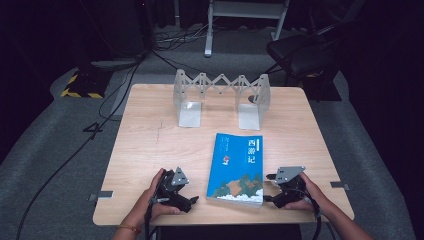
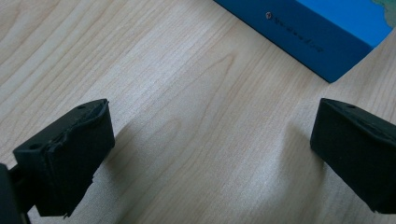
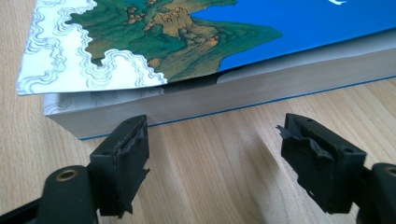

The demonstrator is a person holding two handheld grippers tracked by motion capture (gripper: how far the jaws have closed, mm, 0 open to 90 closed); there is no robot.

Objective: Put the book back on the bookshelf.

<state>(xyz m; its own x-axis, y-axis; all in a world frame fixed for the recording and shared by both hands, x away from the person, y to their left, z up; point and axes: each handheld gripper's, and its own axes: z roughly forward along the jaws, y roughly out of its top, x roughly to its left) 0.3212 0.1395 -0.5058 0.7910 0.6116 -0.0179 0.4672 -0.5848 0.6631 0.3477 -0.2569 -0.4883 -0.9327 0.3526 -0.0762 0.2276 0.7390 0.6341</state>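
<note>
Two grippers flank a blue book point(image 1: 237, 169) lying flat on the table point(image 1: 145, 150). The left gripper point(image 1: 192, 201) has its jaws spread wide with nothing between them, the book's spine just beyond the right jaw. The right gripper point(image 1: 270, 187) is equally wide and empty, its jaws facing the page edge, close but apart. This looks like the approach before a grasp; next, likely, closing on the book to stand it in the metal bookend rack point(image 1: 221, 97) farther ahead. Its cover reads 西游记.

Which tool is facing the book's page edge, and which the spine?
The right tool faces the book at its pale page edge, under the lifted cover corner. The left tool faces the solid blue spine.
</note>
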